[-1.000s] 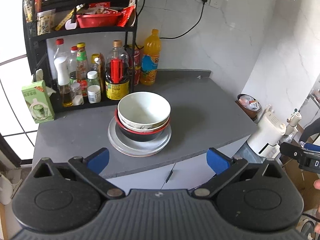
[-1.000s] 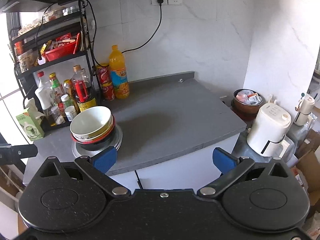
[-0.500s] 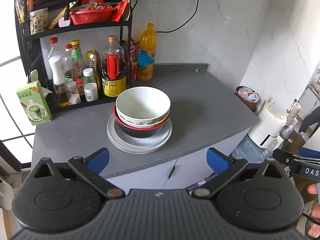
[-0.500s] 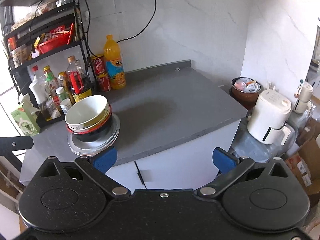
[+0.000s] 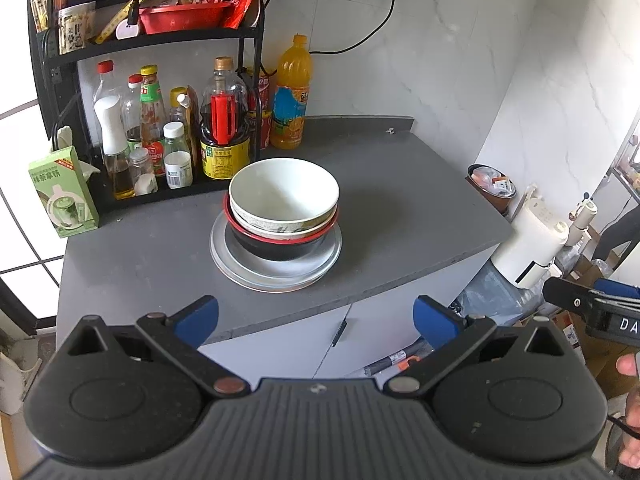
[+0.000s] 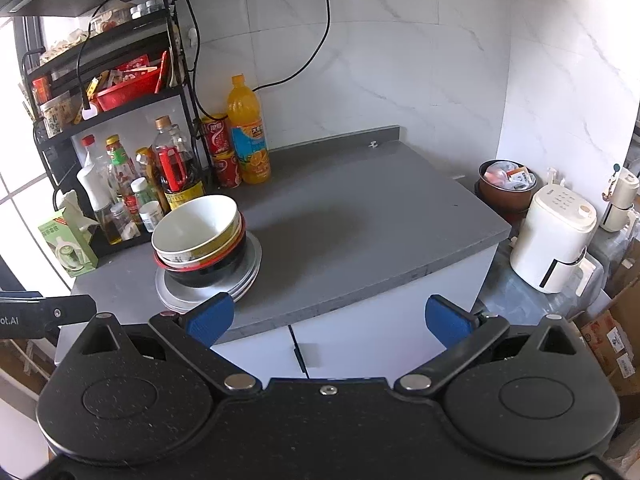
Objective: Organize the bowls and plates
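Both grippers (image 5: 316, 316) (image 6: 326, 318) agape (empty), short of stacked bowls (image 5: 284, 196).

White bowl (image 5: 284, 192) tops red-rimmed black bowl (image 5: 280, 246), grey countertop (image 5: 400, 208).

Two wrist cameras, both held off the front edge of the table, looking down and forward

The left view faces the stack of bowls (image 5: 284, 208) head-on with the rack (image 5: 152, 40) behind; the right view stands further right, the same stack (image 6: 200, 240) at its left. Both share the table (image 5: 400, 208), the orange bottle (image 6: 248, 132) and the wall socket.
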Motion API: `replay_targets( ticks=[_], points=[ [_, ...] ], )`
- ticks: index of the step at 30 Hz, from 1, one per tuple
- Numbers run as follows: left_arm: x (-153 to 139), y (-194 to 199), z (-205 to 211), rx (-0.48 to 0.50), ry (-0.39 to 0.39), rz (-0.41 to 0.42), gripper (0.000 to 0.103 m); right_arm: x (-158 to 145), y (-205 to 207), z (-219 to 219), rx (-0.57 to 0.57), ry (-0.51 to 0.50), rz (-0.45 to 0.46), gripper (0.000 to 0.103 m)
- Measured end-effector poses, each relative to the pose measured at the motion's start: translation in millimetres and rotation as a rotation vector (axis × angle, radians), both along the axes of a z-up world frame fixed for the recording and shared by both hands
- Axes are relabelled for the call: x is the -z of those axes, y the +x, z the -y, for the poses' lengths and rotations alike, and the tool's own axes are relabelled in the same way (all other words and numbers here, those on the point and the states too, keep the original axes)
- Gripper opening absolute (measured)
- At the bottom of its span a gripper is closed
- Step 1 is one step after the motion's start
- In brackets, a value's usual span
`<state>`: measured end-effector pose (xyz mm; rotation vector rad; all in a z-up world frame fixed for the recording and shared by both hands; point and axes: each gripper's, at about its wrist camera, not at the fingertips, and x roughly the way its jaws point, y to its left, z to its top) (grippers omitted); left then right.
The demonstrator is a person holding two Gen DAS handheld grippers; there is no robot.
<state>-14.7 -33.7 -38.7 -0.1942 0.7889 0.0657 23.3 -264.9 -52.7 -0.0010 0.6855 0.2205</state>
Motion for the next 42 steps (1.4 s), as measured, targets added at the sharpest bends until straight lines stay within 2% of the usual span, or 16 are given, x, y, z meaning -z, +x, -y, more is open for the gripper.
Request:
replay_targets(
  ticks=[22,27,42],
  points=[
    [-3.6,0.4,1.4,0.012,0.039,0.007,0.103,2.4,-0.4,2.8,-0.021,0.015,-0.017,0.103],
    [-4.0,0.7,-1.4,0.005,0.013,0.005,0.103,1.9,-1.1,2.9,-0.025,0.016,-0.016,0.103],
    [-7.7,0.7,1.0,0.003,0.025,0.007,0.103,-1.0,0.0,7.0,-0.020,0.038,-0.022,0.103]
  ],
)
